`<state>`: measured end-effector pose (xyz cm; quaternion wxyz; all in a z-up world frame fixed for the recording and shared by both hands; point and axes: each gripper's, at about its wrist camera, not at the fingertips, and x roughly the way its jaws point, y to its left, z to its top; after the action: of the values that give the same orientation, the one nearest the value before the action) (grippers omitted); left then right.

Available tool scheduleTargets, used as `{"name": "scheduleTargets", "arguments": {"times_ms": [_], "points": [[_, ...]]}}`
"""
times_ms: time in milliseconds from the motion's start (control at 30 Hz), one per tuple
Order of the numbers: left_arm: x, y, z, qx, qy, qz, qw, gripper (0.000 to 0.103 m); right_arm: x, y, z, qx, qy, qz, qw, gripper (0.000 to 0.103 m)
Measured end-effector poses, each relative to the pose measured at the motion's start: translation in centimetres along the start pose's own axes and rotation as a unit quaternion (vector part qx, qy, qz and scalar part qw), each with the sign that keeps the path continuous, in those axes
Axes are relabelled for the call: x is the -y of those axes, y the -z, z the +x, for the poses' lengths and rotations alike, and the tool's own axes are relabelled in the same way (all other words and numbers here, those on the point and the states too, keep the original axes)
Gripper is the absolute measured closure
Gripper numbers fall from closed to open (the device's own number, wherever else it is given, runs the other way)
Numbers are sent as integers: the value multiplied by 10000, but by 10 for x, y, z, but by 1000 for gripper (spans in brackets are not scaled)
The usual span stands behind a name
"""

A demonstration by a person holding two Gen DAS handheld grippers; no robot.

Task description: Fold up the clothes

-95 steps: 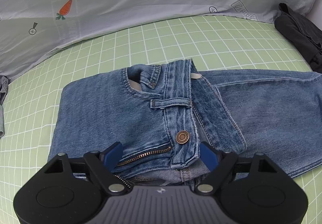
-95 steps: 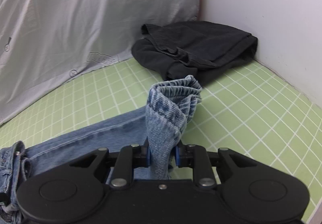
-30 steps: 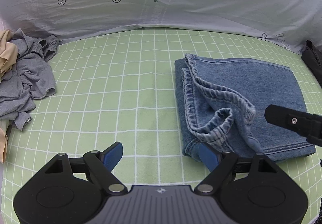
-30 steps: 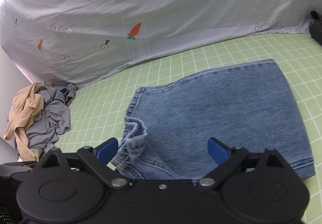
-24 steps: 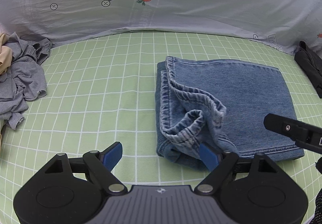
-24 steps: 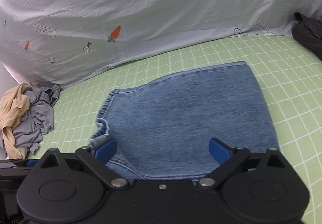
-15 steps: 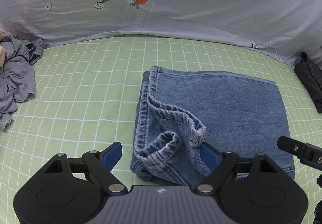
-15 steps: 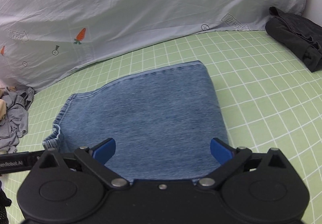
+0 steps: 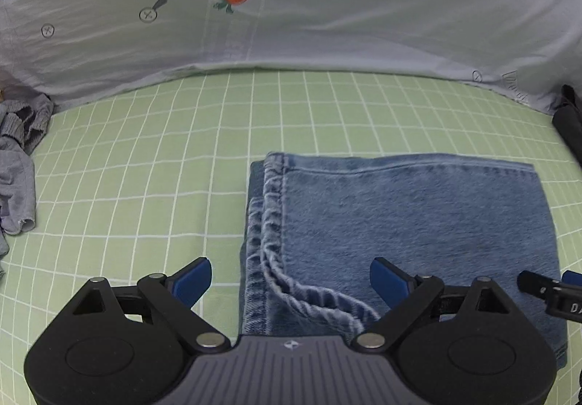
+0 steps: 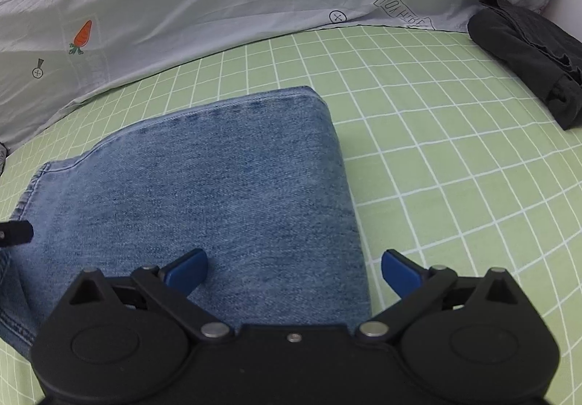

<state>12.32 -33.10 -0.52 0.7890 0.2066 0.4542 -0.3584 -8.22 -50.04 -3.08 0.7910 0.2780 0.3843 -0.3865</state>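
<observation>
Jeans (image 9: 411, 223): folded into a rectangle, flat on my green grid sheet (image 9: 145, 157).
Left claw (image 9: 290, 277): wide open over the jeans' hem edge, empty.
Right claw (image 10: 294, 268): wide open at the jeans' fold edge, empty.
Black garment (image 10: 527, 52): well right of the jeans.

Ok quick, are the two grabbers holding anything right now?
Left gripper: open, holding nothing, over the jeans.
Right gripper: open, holding nothing, over the jeans too.

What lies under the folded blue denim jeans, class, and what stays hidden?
The folded blue denim jeans rest on the green checked mat, visible all around them. Lower denim layers show only at the hemmed edge; the rest is covered.
</observation>
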Motion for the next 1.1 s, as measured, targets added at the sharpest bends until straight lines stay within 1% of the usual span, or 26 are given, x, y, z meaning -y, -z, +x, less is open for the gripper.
{"name": "scheduleTargets", "arguments": {"times_ms": [33, 100, 200, 433, 567, 667, 700, 733, 800, 833, 867, 900, 933, 967, 1000, 1067, 1100], "points": [[-5, 1, 7, -107, 44, -60, 9999, 9, 1, -1, 4, -13, -4, 16, 10000, 0], [-17, 3, 18, -252, 275, -258, 9990, 9, 4, -6, 11, -33, -28, 71, 10000, 0], [-30, 4, 28, -375, 604, -532, 9961, 8, 7, -13, 22, -54, -74, 145, 9999, 0], [-31, 4, 40, -456, 959, -536, 9929, 8, 11, -19, 32, -118, -190, 319, 9992, 0], [-34, 4, 47, -579, 1229, -734, 9880, 9, 13, -19, 35, -168, -245, 453, 9985, 0], [-36, 5, 48, -601, 1363, -856, 9851, 10, 13, -21, 36, -238, -295, 462, 9982, 1], [-37, 5, 48, -609, 1407, -897, 9841, 11, 13, -22, 36, -267, -352, 454, 9980, 4], [-37, 5, 48, -600, 1443, -919, 9834, 16, 14, -24, 36, -293, -416, 447, 9977, 7], [-35, 6, 43, -527, 1492, -897, 9833, 24, 12, -25, 33, -294, -516, 387, 9975, 22], [-33, 6, 41, -473, 1519, -857, 9835, 34, 10, -25, 30, -261, -608, 349, 9972, 31], [-32, 6, 38, -427, 1517, -837, 9840, 41, 8, -24, 26, -220, -711, 309, 9967, 47], [-32, 6, 35, -393, 1482, -848, 9845, 44, 4, -24, 22, -166, -682, 240, 9972, 57], [-32, 6, 33, -359, 1459, -865, 9849, 52, 0, -23, 18, -109, -619, 163, 9979, 64], [-33, 6, 30, -324, 1447, -892, 9849, 59, -4, -23, 12, -34, -551, 10, 9985, 75], [-34, 6, 25, -280, 1453, -921, 9847, 62, -9, -23, 6, 46, -482, -162, 9987, 81], [-34, 6, 15, -166, 1472, -926, 9846, 76, -11, -25, -9, 246, -498, -281, 9981, 88], [-32, 6, 9, -98, 1467, -906, 9850, 78, -11, -25, -17, 346, -532, -268, 9976, 90]]}}
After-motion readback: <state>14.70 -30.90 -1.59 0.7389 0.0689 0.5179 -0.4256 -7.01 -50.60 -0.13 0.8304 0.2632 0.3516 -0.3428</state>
